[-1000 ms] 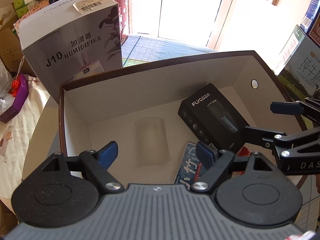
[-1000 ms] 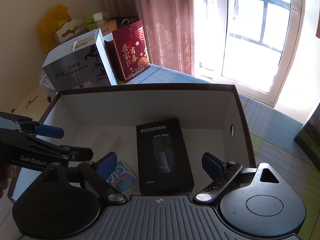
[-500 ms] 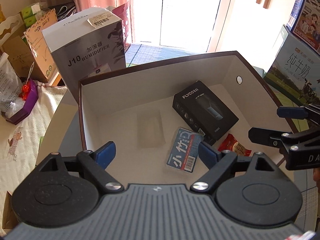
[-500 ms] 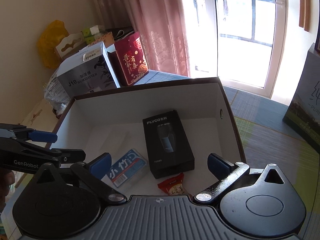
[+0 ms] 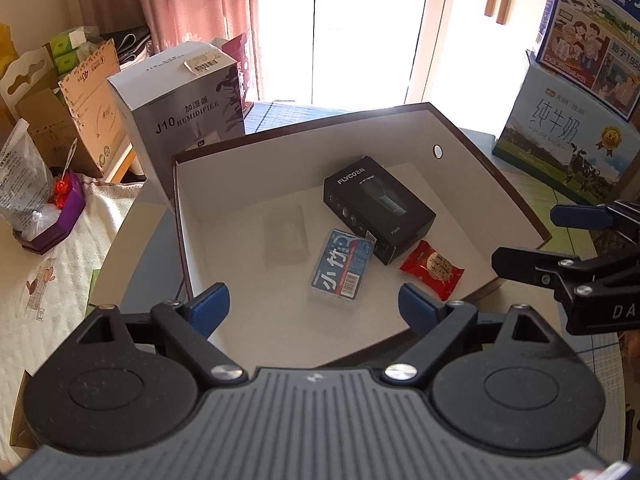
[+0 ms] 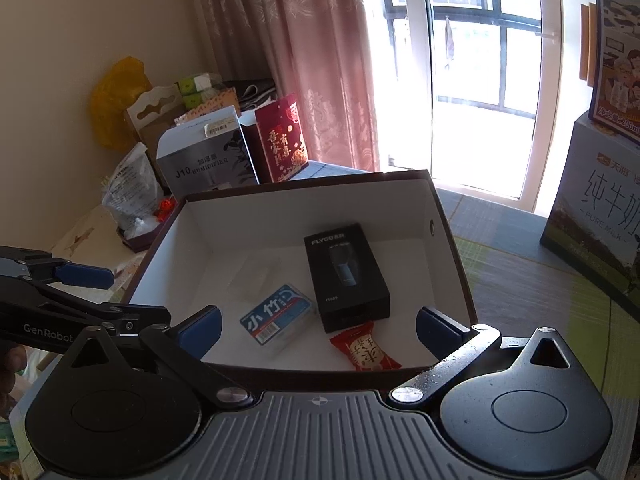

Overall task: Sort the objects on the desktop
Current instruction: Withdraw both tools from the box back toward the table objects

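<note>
Box: I see FLYCO carton, blue pack, red sachet inside, beyond both grippers
Left gripper: spread wide, empty; over near rim
Right gripper: spread wide, empty
Room: floor bare at left wall

This is looking like a room in a home. Bright sun is coming in through a tall window, and a long pink curtain is hanging just left of the window. Left of the curtain, boxes and bags are piling up against the wall: a red gift bag, a grey humidifier box and a yellow bag. Milk cartons are standing to the right of the window. Below the window, a round table is wearing a green checked cloth, and an open box is sitting on it.
</note>
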The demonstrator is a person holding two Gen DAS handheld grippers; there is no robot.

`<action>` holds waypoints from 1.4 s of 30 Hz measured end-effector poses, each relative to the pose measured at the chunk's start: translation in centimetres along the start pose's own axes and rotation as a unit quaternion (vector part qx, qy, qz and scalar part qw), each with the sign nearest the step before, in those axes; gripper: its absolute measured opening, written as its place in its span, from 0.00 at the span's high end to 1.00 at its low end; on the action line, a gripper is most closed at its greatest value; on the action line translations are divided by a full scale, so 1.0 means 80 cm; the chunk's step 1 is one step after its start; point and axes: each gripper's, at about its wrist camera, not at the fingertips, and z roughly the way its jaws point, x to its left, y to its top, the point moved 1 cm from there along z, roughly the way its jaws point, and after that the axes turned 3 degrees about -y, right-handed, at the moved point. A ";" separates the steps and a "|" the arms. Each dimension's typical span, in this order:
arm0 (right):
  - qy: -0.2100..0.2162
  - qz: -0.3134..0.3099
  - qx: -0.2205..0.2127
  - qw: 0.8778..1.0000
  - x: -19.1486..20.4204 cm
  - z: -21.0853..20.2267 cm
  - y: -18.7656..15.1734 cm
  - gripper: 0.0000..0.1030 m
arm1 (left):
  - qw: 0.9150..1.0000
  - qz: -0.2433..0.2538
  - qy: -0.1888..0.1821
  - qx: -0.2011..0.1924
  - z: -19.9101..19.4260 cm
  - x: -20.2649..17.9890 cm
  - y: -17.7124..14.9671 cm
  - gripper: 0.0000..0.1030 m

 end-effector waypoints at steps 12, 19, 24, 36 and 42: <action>-0.022 0.020 -0.032 0.999 0.005 -0.064 -0.042 0.02 | 1.000 -0.001 -0.002 -0.023 -0.058 -0.003 -0.046 0.13; -0.022 0.029 -0.039 0.999 0.012 -0.099 -0.071 0.02 | 1.000 0.004 -0.003 -0.028 -0.086 -0.008 -0.079 0.13; -0.024 0.029 -0.045 0.998 0.019 -0.121 -0.090 0.02 | 1.000 0.004 -0.001 -0.025 -0.100 -0.014 -0.107 0.13; -0.020 0.032 -0.015 0.999 0.032 -0.144 -0.150 0.02 | 1.000 0.017 0.001 -0.009 -0.117 -0.030 -0.150 0.13; -0.028 0.042 0.005 0.999 0.029 -0.148 -0.179 0.02 | 1.000 0.023 0.001 0.008 -0.114 -0.036 -0.173 0.13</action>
